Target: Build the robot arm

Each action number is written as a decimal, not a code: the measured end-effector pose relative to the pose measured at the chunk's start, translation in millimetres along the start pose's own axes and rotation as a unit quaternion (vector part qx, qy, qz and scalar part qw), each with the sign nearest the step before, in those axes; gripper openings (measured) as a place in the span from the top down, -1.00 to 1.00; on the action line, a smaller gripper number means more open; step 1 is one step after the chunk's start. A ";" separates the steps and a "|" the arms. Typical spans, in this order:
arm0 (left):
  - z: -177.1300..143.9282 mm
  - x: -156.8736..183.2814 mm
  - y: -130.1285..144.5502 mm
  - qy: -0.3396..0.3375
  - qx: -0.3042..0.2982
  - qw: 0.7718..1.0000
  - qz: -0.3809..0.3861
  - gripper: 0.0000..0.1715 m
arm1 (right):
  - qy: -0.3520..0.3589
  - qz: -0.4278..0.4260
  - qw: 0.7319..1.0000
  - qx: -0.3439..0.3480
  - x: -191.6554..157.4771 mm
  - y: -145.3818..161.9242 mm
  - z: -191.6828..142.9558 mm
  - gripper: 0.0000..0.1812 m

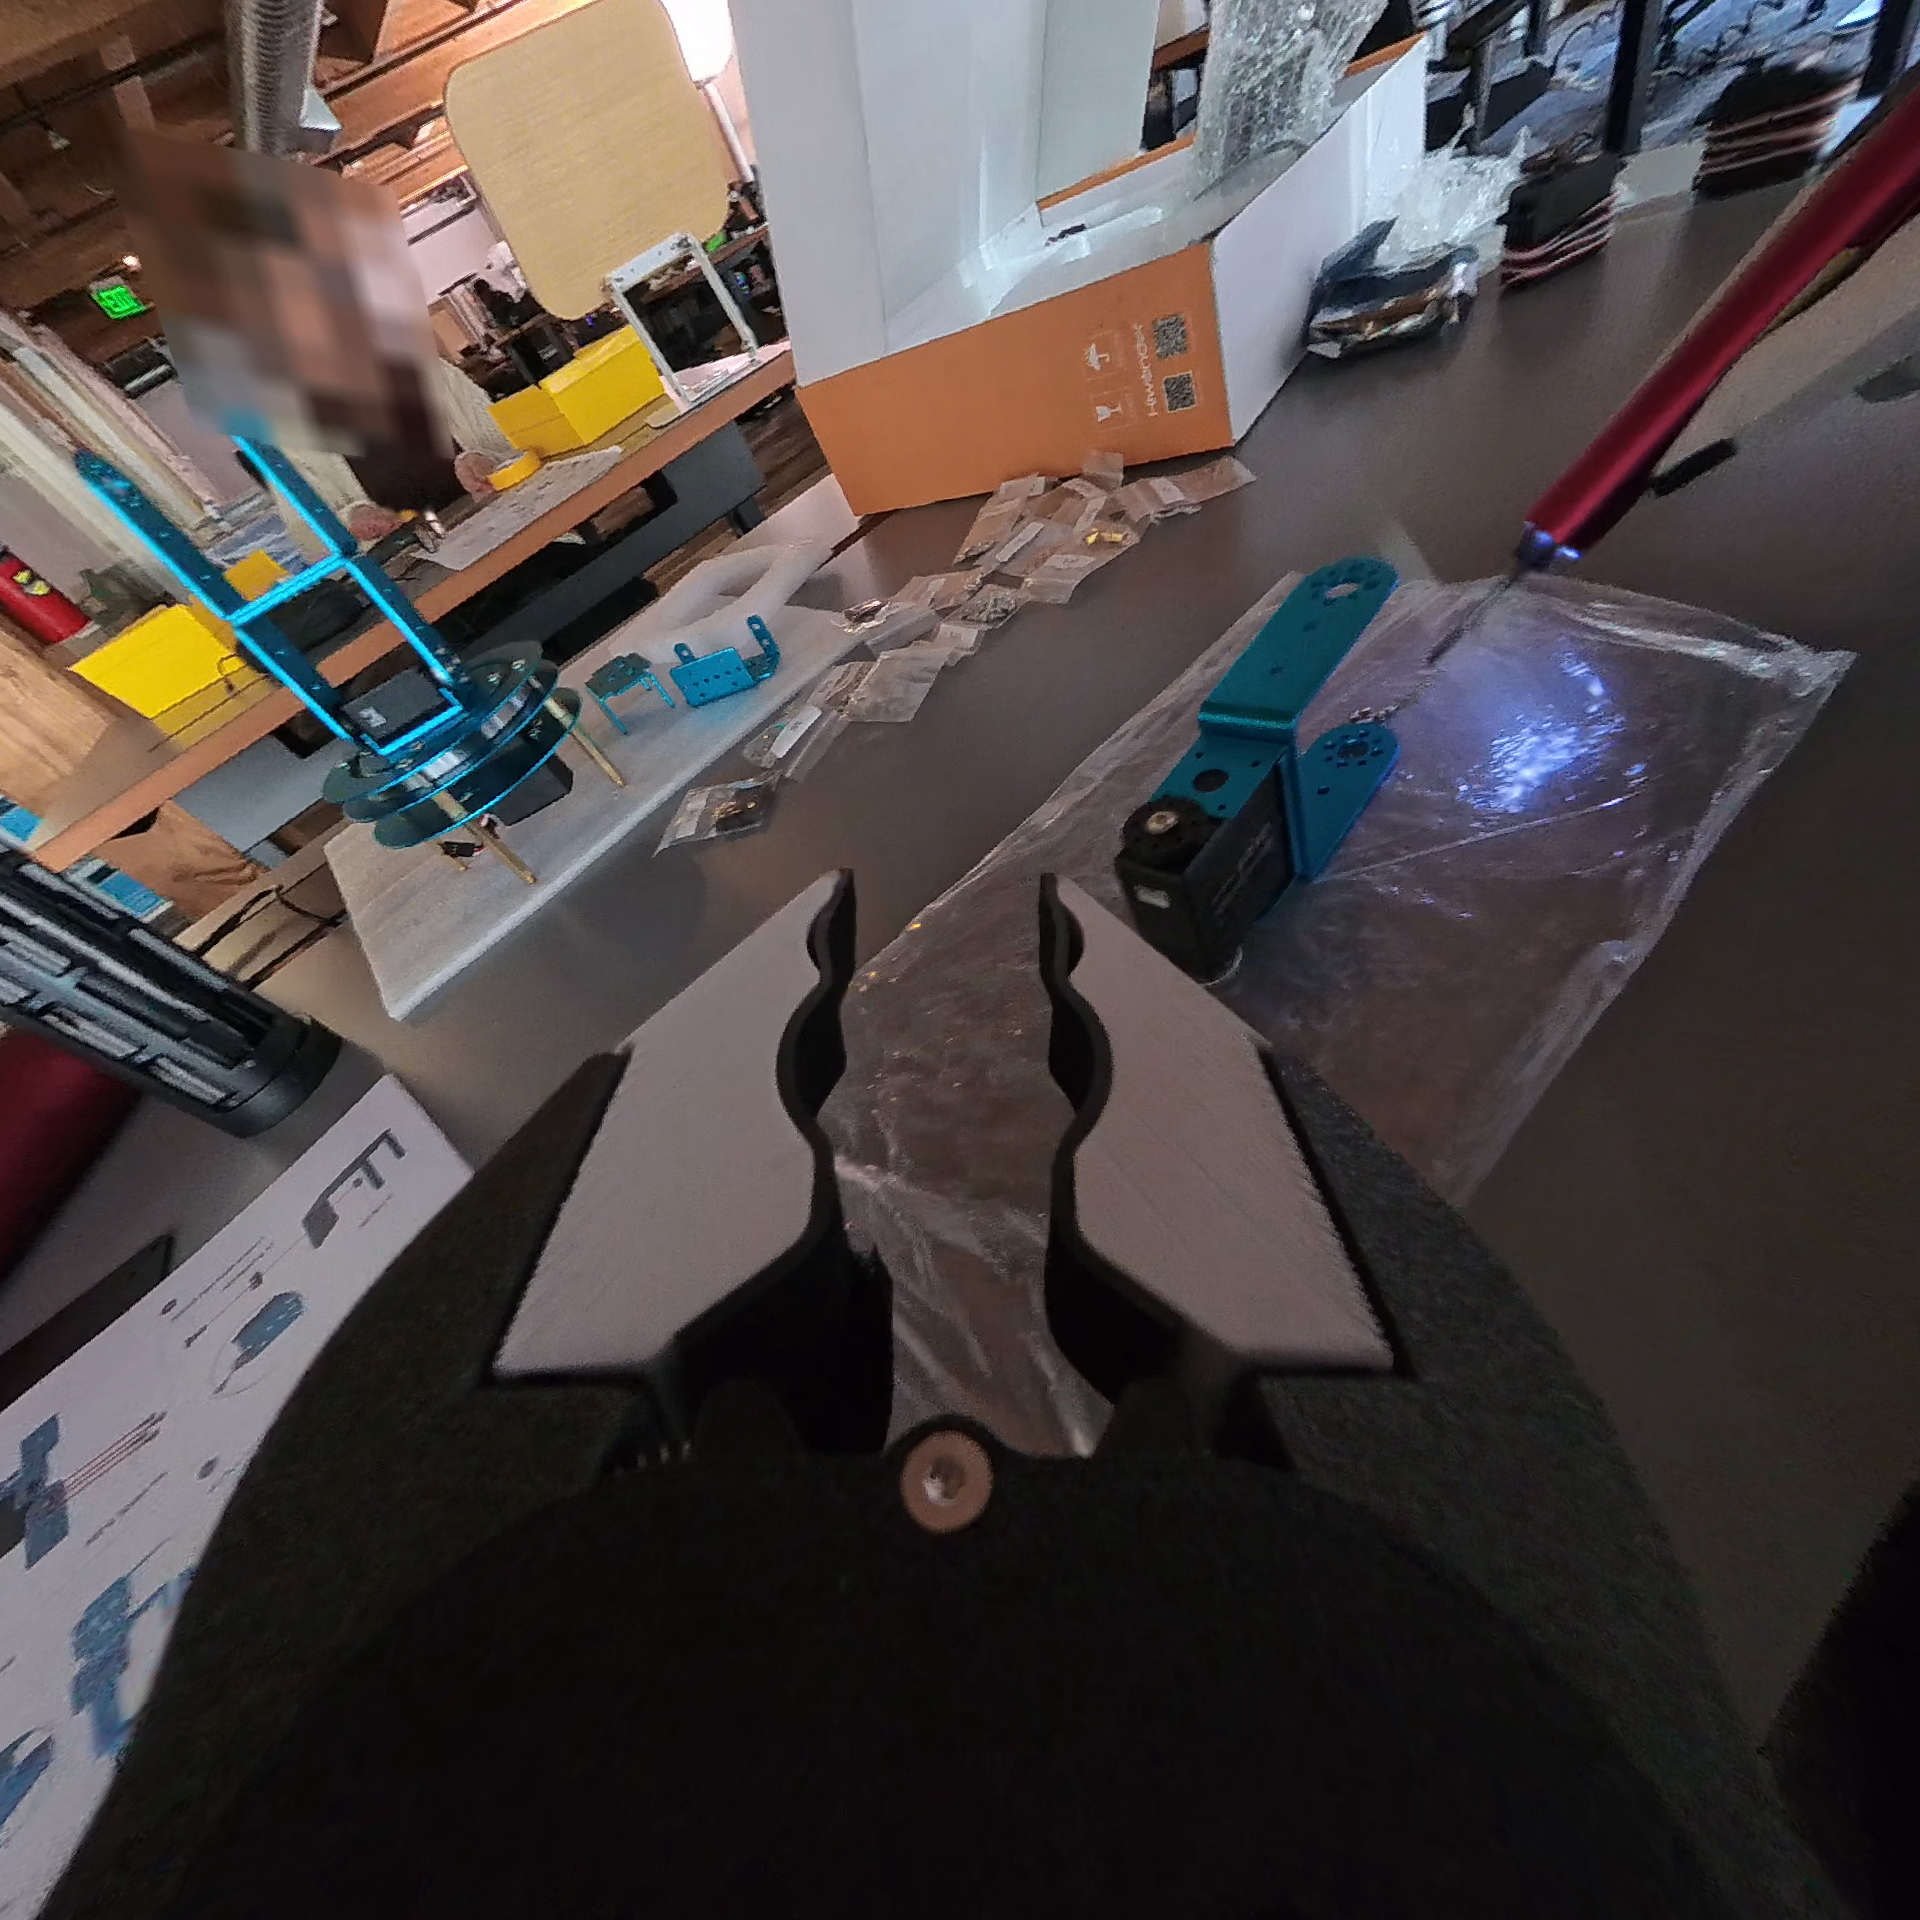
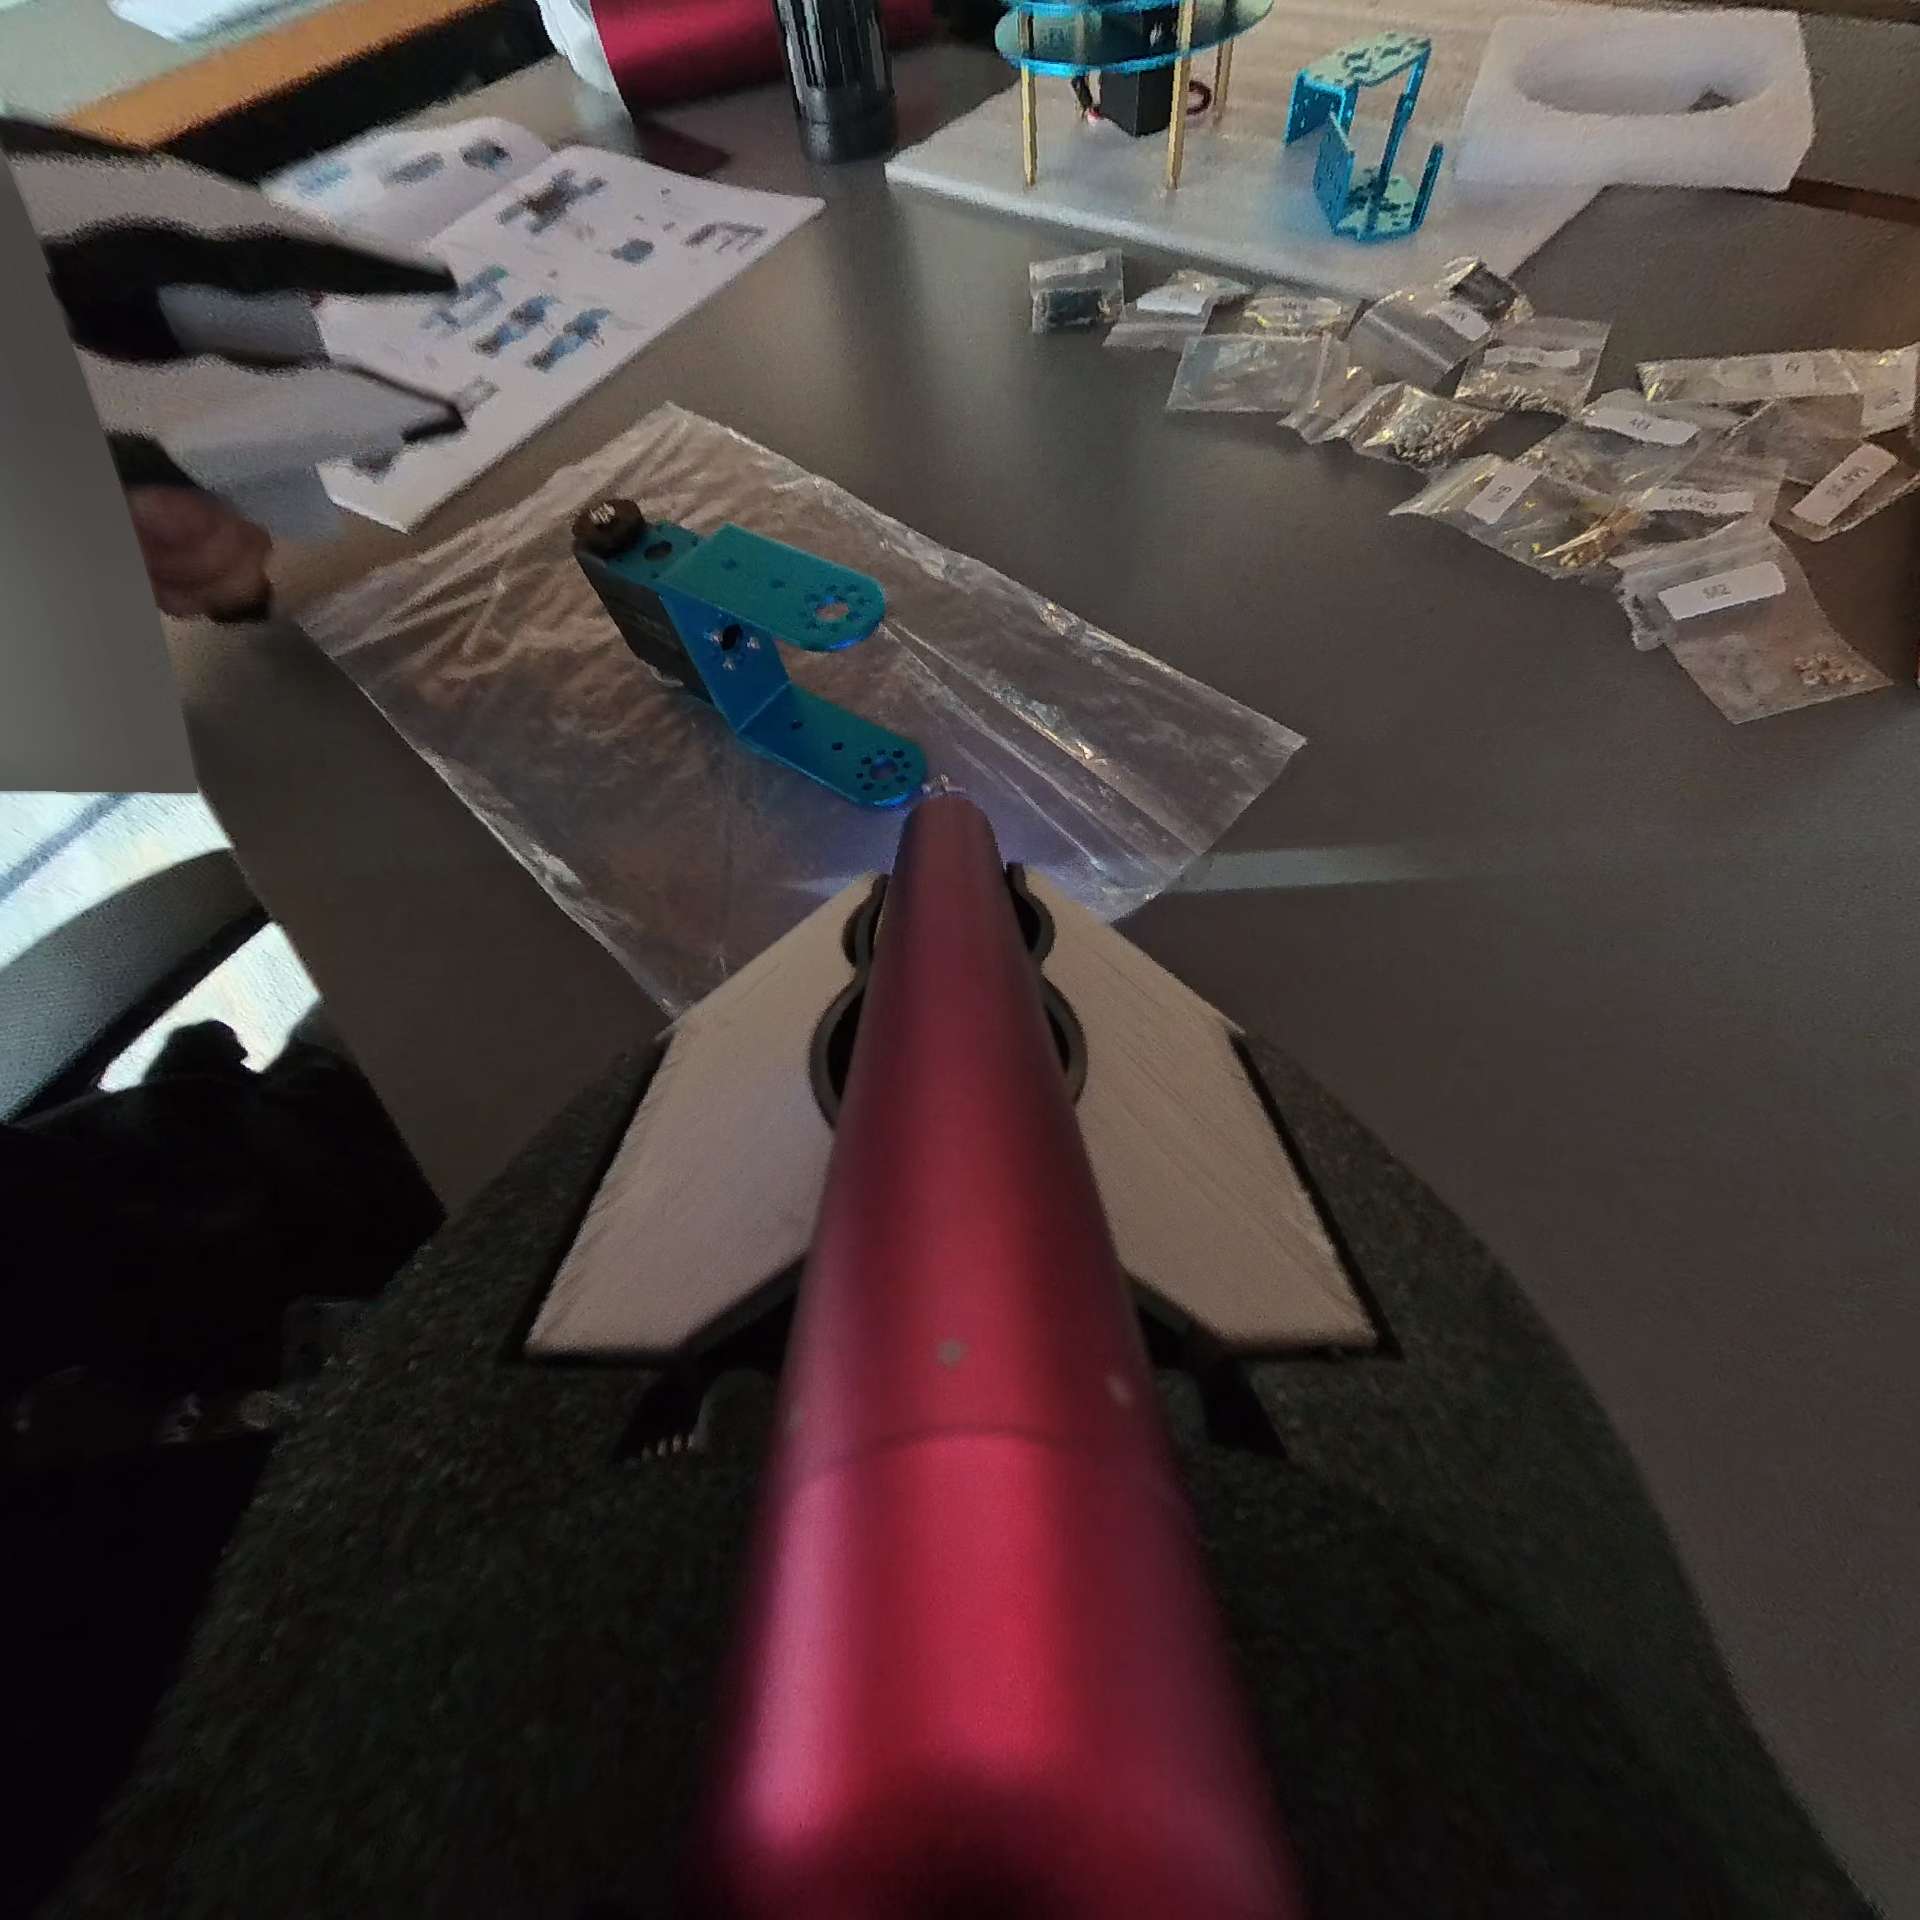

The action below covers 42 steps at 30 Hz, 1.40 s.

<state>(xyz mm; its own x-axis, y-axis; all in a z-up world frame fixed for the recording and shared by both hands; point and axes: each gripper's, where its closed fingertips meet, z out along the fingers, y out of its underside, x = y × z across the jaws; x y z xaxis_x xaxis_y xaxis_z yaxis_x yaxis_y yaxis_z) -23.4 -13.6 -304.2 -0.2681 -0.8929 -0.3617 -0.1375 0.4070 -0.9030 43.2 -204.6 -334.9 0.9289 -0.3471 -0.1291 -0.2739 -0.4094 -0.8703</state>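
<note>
My left gripper [image 1: 945, 899] is open and empty, held above the near end of a clear plastic bag [image 1: 1558, 831] on the grey table. A black servo with a blue metal bracket [image 1: 1262, 769] stands on the bag, just ahead and to the right of it. My right gripper [image 2: 943, 891] is shut on a red electric screwdriver [image 2: 935, 1247]. Its lit tip sits on the bag [image 2: 1091, 717] right beside the blue bracket [image 2: 769, 644]. The screwdriver [image 1: 1704, 364] also shows in the left wrist view at the upper right, and the left gripper [image 2: 416, 343] shows blurred at the left of the right wrist view.
A blue disc-and-strut assembly [image 1: 436, 727] and small blue brackets [image 1: 717, 675] stand on a white board. Several small parts bags [image 2: 1507, 436] lie scattered. An orange-and-white box [image 1: 1039, 395], an instruction sheet [image 2: 540, 270], a black cylinder [image 2: 842, 73] and white foam [image 2: 1642, 94] sit around. My hands' fingertips stand some 20 cm from each other.
</note>
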 end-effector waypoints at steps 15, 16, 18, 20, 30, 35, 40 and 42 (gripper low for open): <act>29.7 94.1 -45.6 0.179 0.018 0.974 -0.140 0.61 | -0.055 0.044 0.995 0.067 -16.1 -31.1 -5.0 0.75; 29.0 96.6 -44.7 0.179 0.017 0.974 -0.135 0.62 | -0.051 0.056 0.995 0.066 -11.4 -26.5 -8.1 0.74; 27.1 99.6 -43.7 0.177 0.016 0.976 -0.122 0.62 | -0.021 0.067 0.997 0.026 3.4 -6.5 -11.3 0.76; 26.2 101.0 -44.0 0.174 0.015 0.978 -0.113 0.63 | 0.003 0.054 0.999 -0.003 12.5 9.0 -13.0 0.76; 31.0 103.3 -34.2 0.167 -0.019 0.983 -0.070 0.63 | -0.016 0.035 0.999 0.027 1.4 -4.9 -14.6 0.76; 28.7 100.6 -30.7 0.175 -0.025 0.981 -0.078 0.63 | -0.019 0.020 0.999 0.018 -0.1 -4.7 -0.2 0.76; 29.4 101.5 -28.8 0.176 -0.039 0.979 -0.093 0.63 | -0.055 0.035 0.997 0.038 -13.1 -13.6 0.6 0.76; 31.2 105.9 -30.4 0.180 -0.041 0.977 -0.102 0.63 | -0.083 0.056 0.993 0.066 -20.8 -22.6 -5.0 0.76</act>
<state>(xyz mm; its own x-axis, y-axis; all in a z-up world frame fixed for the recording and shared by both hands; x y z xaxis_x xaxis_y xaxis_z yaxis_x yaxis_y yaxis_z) -17.9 -126.6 -322.3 -0.5442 -0.8369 -0.0583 -0.2945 0.2556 -0.9208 28.9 -192.3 -310.2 0.9259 -0.2359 -0.2949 -0.3524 -0.2590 -0.8993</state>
